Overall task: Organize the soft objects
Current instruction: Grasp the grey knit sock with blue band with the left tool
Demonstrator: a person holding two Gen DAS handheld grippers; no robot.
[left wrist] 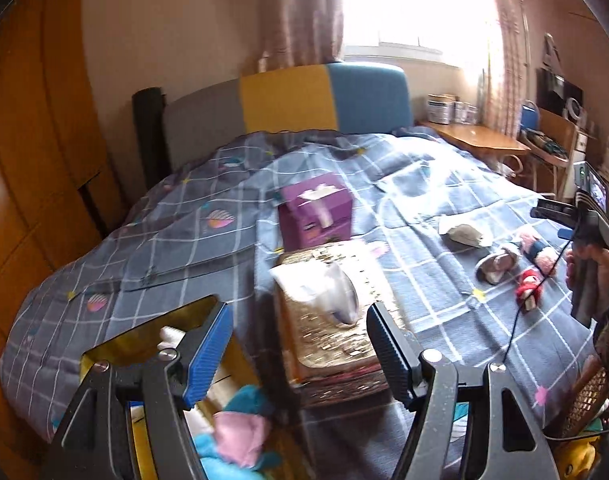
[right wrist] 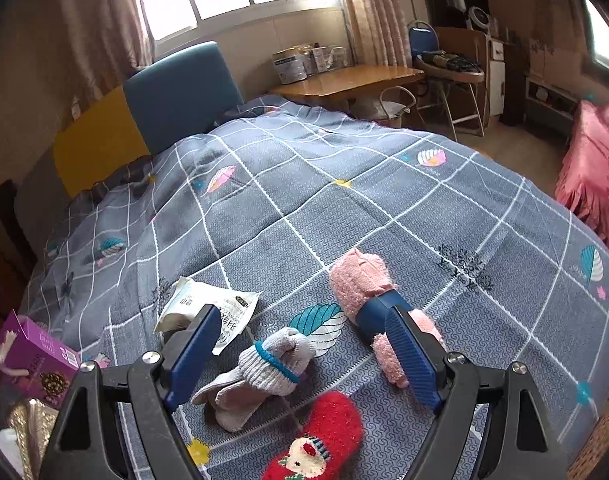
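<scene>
My right gripper [right wrist: 304,356] hangs with jaws apart over a crowded patch near the bed's [right wrist: 344,208] foot edge: the grey sock [right wrist: 260,376] lies between the fingers, the red sock [right wrist: 320,444] just before it, the pink sock [right wrist: 368,304] against the right finger, a white packet [right wrist: 208,308] behind the left one. Beyond them the quilt runs bare to the headboard [right wrist: 144,120]. My left gripper [left wrist: 300,356], also open, faces the gold tissue box [left wrist: 336,320] and purple box [left wrist: 316,212] behind it; bare quilt lies to their left.
</scene>
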